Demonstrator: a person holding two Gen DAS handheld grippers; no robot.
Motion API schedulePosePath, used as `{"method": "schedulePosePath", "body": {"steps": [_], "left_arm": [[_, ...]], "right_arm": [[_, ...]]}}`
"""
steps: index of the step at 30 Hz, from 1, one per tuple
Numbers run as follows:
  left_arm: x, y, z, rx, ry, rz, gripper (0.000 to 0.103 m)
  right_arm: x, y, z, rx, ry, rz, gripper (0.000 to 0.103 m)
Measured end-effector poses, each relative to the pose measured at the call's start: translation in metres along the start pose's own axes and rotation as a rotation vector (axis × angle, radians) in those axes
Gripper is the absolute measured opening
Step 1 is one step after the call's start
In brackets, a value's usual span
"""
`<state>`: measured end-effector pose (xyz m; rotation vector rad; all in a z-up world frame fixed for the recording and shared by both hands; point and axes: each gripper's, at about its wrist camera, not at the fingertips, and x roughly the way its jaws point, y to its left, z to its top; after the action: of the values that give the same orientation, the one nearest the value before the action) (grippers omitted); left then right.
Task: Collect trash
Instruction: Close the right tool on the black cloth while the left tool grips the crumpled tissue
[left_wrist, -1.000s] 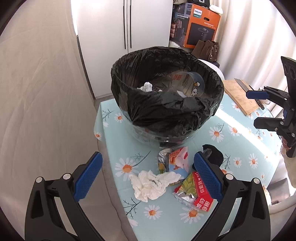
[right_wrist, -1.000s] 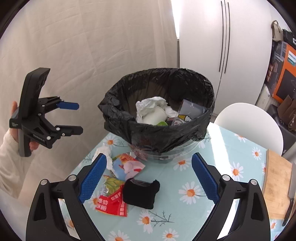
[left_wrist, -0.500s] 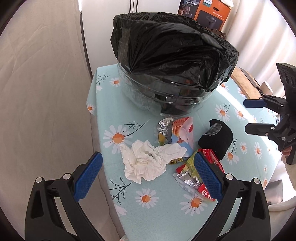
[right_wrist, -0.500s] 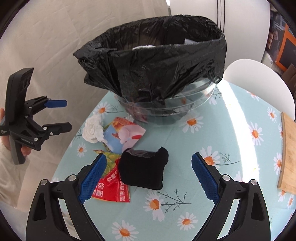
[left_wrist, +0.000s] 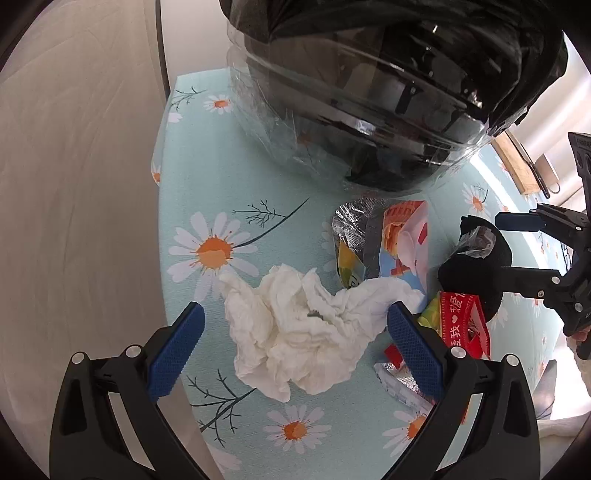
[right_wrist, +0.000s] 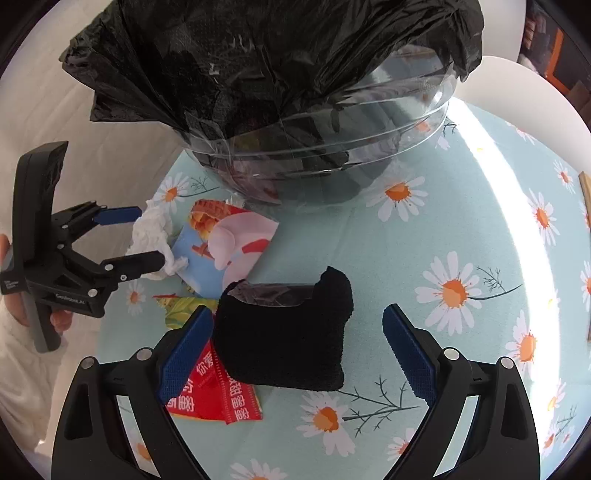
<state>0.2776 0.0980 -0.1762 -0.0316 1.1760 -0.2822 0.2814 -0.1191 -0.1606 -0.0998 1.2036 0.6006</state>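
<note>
Left wrist view: my left tool (left_wrist: 291, 347), spread wide, straddles the crumpled white tissue (left_wrist: 306, 332) at frame centre; glossy foil wrappers (left_wrist: 373, 243) lie to its right on the daisy-print worktop (left_wrist: 192, 184). Nothing is gripped, so collection remains unfinished.

Right wrist view: my right tool (right_wrist: 295, 350), likewise spread, brackets the soft black knitted pouch (right_wrist: 284, 343) at lower centre; the black-lined clear bin (right_wrist: 295, 92) fills the top.

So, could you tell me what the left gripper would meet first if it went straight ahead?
Most likely the crumpled white tissue: it lies between the open left gripper fingers, on the table.
</note>
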Motion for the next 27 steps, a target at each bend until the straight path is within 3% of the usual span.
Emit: {"method": "schedulePosePath", "body": {"steps": [5, 10, 14, 23, 26, 27], "left_arm": [[0.011, 0.004, 0.002, -0.023, 0.008, -0.043, 0.098], [0.018, -0.010, 0.001, 0.063, -0.006, 0.024, 0.099], [0.019, -0.010, 0.003, 0.057, -0.003, 0.015, 0.098], [0.017, -0.015, -0.006, -0.013, -0.031, 0.053, 0.098], [0.011, -0.014, -0.011, -0.042, -0.015, 0.021, 0.087], [0.008, -0.016, -0.013, -0.033, -0.011, 0.011, 0.076]], "right_arm": [[0.016, 0.001, 0.000, 0.013, 0.042, 0.025, 0.088], [0.026, -0.011, -0.003, 0.099, 0.088, 0.100, 0.087], [0.030, -0.013, -0.005, 0.127, 0.108, 0.168, 0.074], [0.019, -0.008, -0.012, 0.098, 0.083, 0.146, 0.066], [0.013, -0.013, -0.017, 0.106, 0.078, 0.137, 0.065], [0.011, -0.015, -0.019, 0.105, 0.075, 0.130, 0.065]]}}
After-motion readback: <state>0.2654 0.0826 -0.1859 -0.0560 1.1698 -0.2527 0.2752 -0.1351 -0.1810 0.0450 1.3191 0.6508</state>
